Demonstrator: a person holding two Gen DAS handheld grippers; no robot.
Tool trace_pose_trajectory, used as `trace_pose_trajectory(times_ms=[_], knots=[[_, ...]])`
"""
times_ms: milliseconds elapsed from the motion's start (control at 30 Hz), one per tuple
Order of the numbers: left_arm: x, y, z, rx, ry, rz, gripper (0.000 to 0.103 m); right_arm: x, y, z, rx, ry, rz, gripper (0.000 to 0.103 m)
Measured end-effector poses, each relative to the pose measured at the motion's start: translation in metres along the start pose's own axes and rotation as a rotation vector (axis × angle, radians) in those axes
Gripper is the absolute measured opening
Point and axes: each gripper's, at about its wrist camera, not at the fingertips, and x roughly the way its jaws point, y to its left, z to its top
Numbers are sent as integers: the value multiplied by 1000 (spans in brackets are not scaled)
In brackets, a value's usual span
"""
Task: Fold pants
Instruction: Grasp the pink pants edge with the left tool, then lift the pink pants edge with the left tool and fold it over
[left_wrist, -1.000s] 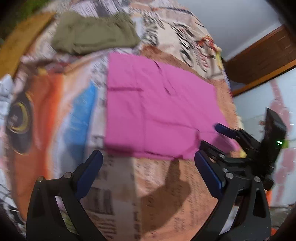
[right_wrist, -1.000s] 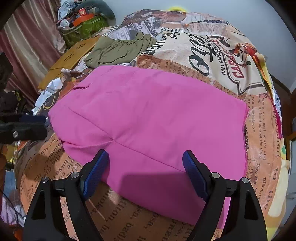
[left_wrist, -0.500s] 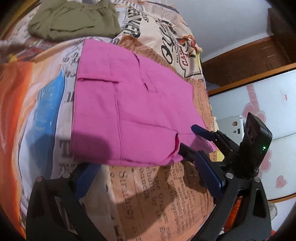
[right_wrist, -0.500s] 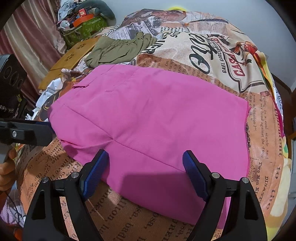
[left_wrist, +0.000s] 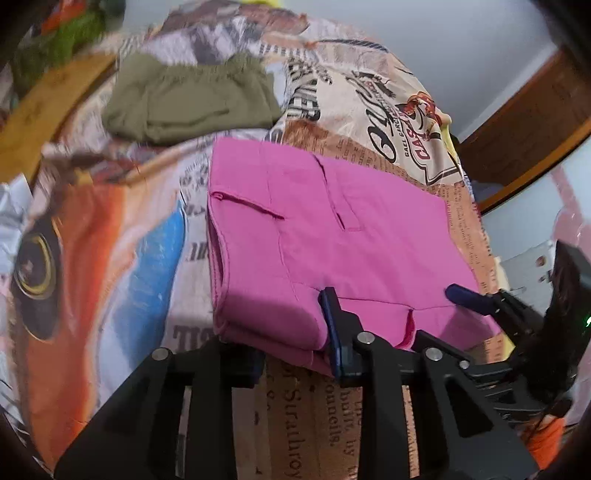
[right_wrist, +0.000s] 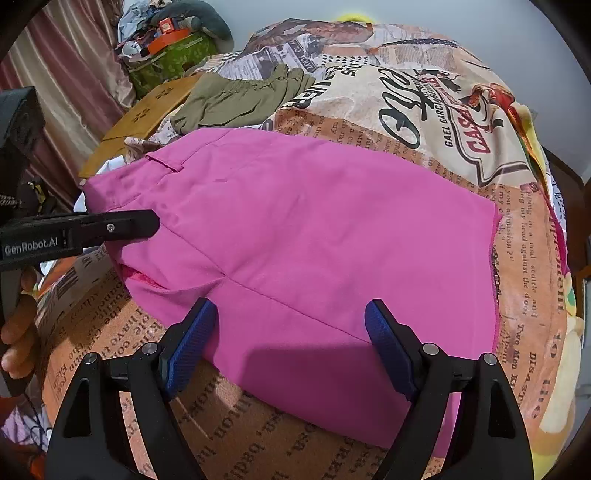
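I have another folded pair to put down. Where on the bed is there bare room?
Bare bedspread lies beyond the pink pants, right of the olive pants, and as a strip on the near side. It is crowded far left, by the cardboard and clutter.

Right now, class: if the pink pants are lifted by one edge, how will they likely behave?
The pink pants would probably droop, being thin layered cloth. Likely light: the left gripper, closing, bunches their edge. They would hardly slide on the printed bedspread.
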Motion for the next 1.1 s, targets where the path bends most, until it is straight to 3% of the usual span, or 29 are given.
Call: trace_pose_trajectory(times_ms=[433, 600, 800, 1100], knots=[[-42, 35, -12, 61, -166, 238, 23, -17, -19, -23, 63, -19, -14, 81], [-56, 28, -15, 126, -232, 332, 22, -19, -25, -28, 92, -26, -14, 81], [-71, -3, -1, 209, -296, 351, 19, -20, -27, -31, 103, -33, -10, 81], [-94, -69, 20, 360, -370, 233, 15, -19, -28, -31, 110, -40, 2, 81]])
